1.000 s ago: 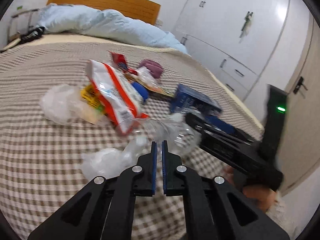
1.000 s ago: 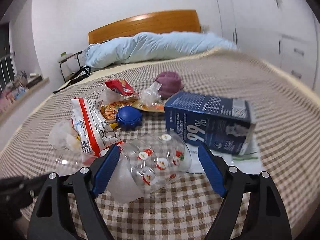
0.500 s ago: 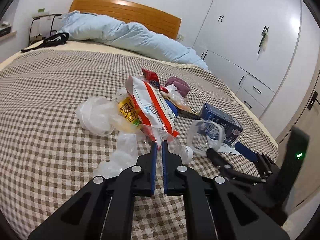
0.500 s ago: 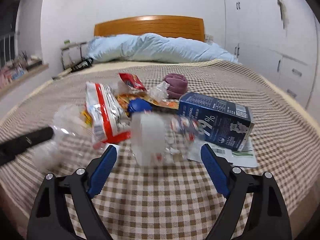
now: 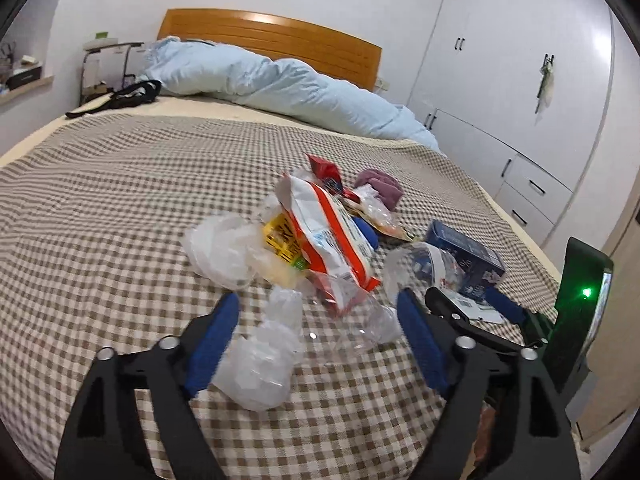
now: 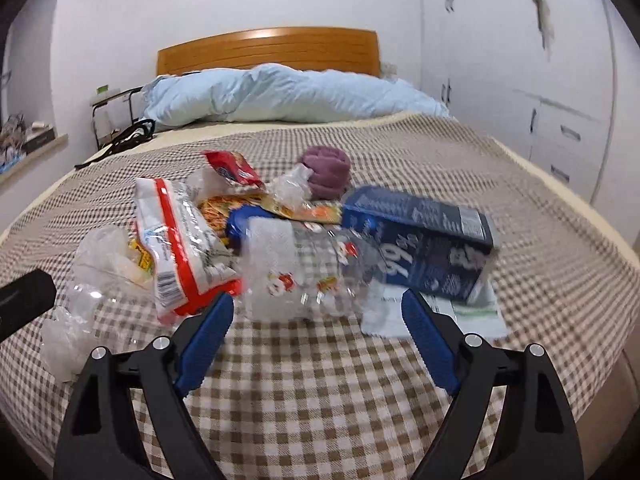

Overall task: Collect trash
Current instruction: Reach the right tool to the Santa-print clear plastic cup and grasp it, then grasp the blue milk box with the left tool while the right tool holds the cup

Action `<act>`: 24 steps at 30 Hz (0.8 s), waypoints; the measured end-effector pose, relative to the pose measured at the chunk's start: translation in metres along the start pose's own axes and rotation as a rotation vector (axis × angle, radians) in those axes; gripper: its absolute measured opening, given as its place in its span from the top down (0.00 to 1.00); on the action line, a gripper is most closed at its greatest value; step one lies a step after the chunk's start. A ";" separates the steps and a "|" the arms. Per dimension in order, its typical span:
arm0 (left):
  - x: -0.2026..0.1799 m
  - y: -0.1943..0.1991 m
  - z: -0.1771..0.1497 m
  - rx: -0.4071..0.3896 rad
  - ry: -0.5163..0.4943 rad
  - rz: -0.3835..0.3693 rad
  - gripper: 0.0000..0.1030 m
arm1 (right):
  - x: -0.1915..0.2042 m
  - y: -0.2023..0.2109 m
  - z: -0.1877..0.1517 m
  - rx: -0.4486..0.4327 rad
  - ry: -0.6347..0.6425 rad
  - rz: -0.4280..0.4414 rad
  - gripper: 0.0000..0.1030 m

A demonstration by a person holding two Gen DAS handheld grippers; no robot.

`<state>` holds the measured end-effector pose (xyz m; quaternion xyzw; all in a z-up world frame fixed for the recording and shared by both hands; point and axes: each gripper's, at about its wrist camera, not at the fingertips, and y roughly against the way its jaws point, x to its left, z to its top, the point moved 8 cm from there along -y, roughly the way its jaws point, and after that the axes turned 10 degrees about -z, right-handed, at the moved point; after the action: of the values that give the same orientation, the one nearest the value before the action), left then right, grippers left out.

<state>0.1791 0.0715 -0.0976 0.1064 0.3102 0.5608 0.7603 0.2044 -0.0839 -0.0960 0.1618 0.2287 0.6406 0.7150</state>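
Trash lies heaped on the checked bedspread (image 5: pixel 100 208). My left gripper (image 5: pixel 316 306) hovers low over the near edge of the heap with its jaws opening; crumpled clear plastic (image 5: pixel 260 360) lies on the bed between the fingers, untouched. My right gripper (image 6: pixel 316 302) stands open with nothing in it. A clear jar with red figures (image 6: pixel 296 276) lies blurred just beyond its fingertips. Behind are a white-and-red snack bag (image 6: pixel 180 240) and a dark blue carton (image 6: pixel 420 240). The right gripper (image 5: pixel 468 304) also shows at the right of the left wrist view.
A red wrapper (image 5: pixel 324 168), a purple cloth ball (image 5: pixel 380 188) and a blue lid (image 5: pixel 366 232) lie further back in the heap. A pale blue duvet (image 5: pixel 280 84) lies by the wooden headboard. White wardrobes (image 5: pixel 520 80) line the right wall. The bed's edge is near on the right.
The left gripper's jaws went from shut to wide open. The clear jar, earlier between the right fingers, tumbled and now lies just ahead of them.
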 end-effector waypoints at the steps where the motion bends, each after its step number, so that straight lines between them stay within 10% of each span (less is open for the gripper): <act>1: 0.002 0.001 0.002 -0.008 -0.001 0.005 0.20 | 0.005 0.000 0.004 -0.016 0.028 -0.014 0.20; 5: 0.011 0.000 0.009 -0.009 0.016 0.016 0.19 | 0.014 -0.017 0.009 -0.004 0.118 -0.106 0.22; 8: 0.014 -0.002 0.012 -0.004 0.028 0.014 0.19 | 0.003 -0.025 0.003 0.057 0.073 -0.106 0.79; 10: 0.012 -0.002 0.014 -0.004 0.028 -0.001 0.19 | -0.015 -0.020 0.004 0.066 0.028 -0.090 0.96; 24: -0.063 -0.021 0.012 0.027 -0.042 -0.072 0.17 | -0.164 0.034 0.026 -0.093 -0.356 -0.044 0.98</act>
<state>0.1911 0.0083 -0.0769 0.1171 0.3053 0.5263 0.7849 0.1771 -0.2402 -0.0367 0.2343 0.0721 0.5958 0.7648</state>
